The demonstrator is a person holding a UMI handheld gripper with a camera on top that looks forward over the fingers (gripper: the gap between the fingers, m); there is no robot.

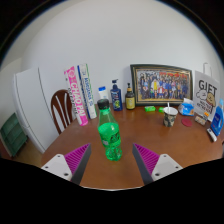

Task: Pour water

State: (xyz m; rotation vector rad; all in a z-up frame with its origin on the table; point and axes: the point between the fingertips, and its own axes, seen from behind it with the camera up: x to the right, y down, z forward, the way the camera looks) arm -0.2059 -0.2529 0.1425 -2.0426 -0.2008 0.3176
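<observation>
Task barely begun. Tool [111,160] open, holding nothing. Green bottle [109,132], cap on, stands on the table [150,135] at 12 o'clock, just ahead between the fingers, ungripped. Cup [169,115] at 2 o'clock. Grasp, uncap, pour all remain.

One gripper [110,160] shows at the bottom of the frame, with two fingers, each bearing one magenta pad [76,157], spread wide with open air between them. One green bottle [109,134] stands at the centre of one wooden table [140,135]. Behind it, in the upper middle, three smaller bottles [116,96] line up along the wall. One framed photograph [162,81] leans at the upper right. Two tall boxes [81,92] stand at the upper left. One wooden chair [62,108] sits at the left. One cup with a straw [169,115] stands at the right. One printed gift box [207,98] occupies the far right.
</observation>
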